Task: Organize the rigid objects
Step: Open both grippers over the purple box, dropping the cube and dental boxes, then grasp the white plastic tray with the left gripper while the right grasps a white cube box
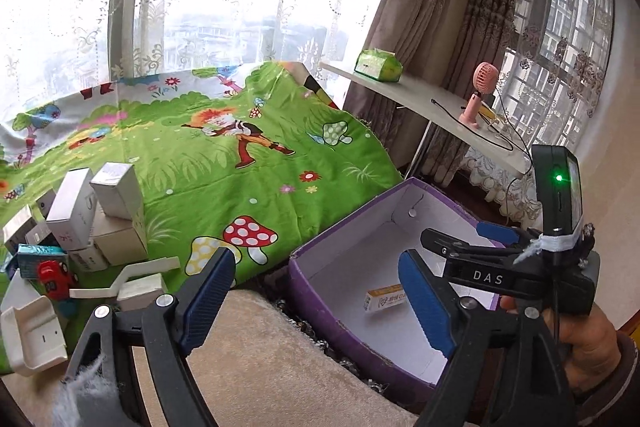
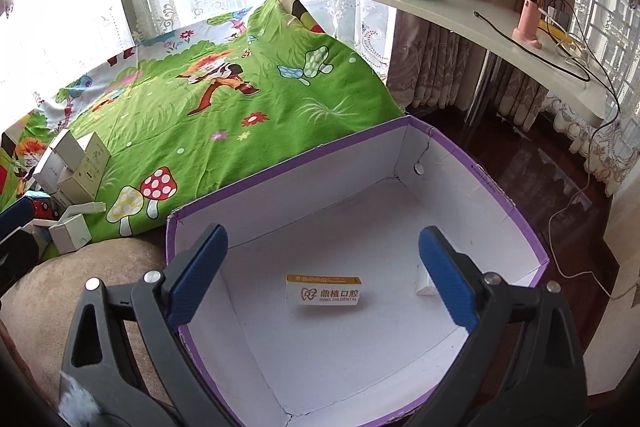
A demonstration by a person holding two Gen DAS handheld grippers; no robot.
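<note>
Both tongs gape wide, gripping nothing. Right tongs (image 2: 322,275) angle down into the purple box (image 2: 516,211), above a small dental carton (image 2: 324,293); left tongs (image 1: 320,301) hover beside the box.

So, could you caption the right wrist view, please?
Open right gripper above a purple box holding a small carton.

Left gripper (image 1: 320,301) has its jaws spread wide, nothing between them. Right gripper (image 2: 322,273) likewise gapes empty, angled downward, a hand (image 1: 588,347) gripping its handle
</note>
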